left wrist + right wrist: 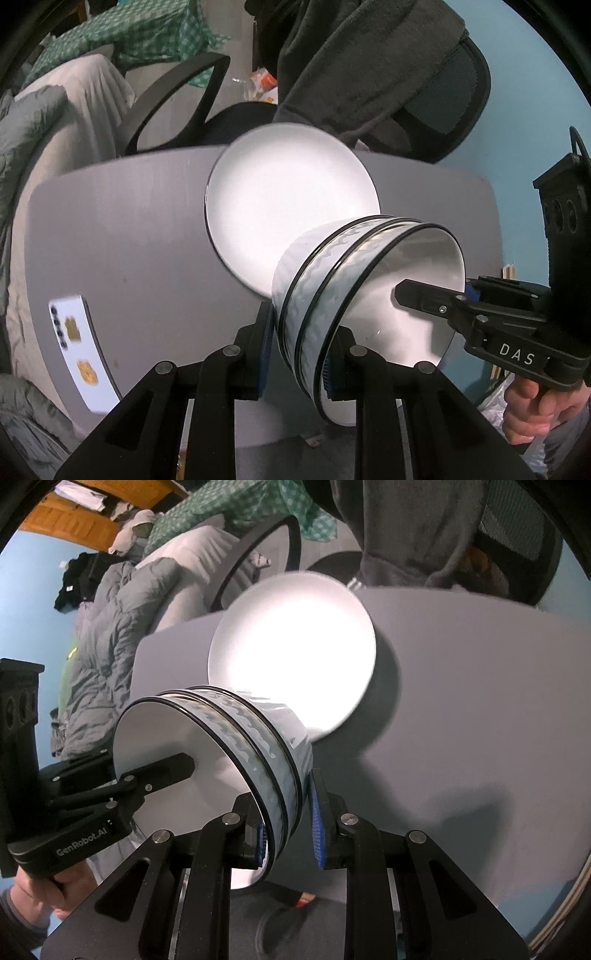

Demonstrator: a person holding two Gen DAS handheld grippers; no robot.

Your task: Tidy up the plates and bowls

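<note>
Left wrist view: grey round-cornered table top (129, 240) spreads ahead of and below the claw, with the black mesh office chair (454, 92), draped in dark cloth, beyond its far edge. Large round white ceramic plate with thin dark rim (288, 199) lies flat on the table just ahead of the fingertips. Stack of two nested white ceramic bowls with blue wave bands and black rims (332, 280) is off the table, tilted steeply on its side, mouth facing the other claw.

Left gripper (301, 354) is clenched on the near rim wall of the stack, blue pads on either side. Right gripper (436, 299) comes in from the side, one black finger inside the inner bowl; right wrist view shows its pads (317, 812) pinching the opposite rim wall (284, 794), so it too is grasping the stack. White phone-like slab with orange stickers (79, 347) lies on the table well off to the left of the left claw.

Risks, as judgement:
- both grips are thin rim pinches on glazed ceramic; uneven pull between hands could twist the stack loose
- with this tilt, the inner bowl could slide out of the outer
- stack hangs over the plate's near edge; lowering carelessly could chip the rim
</note>
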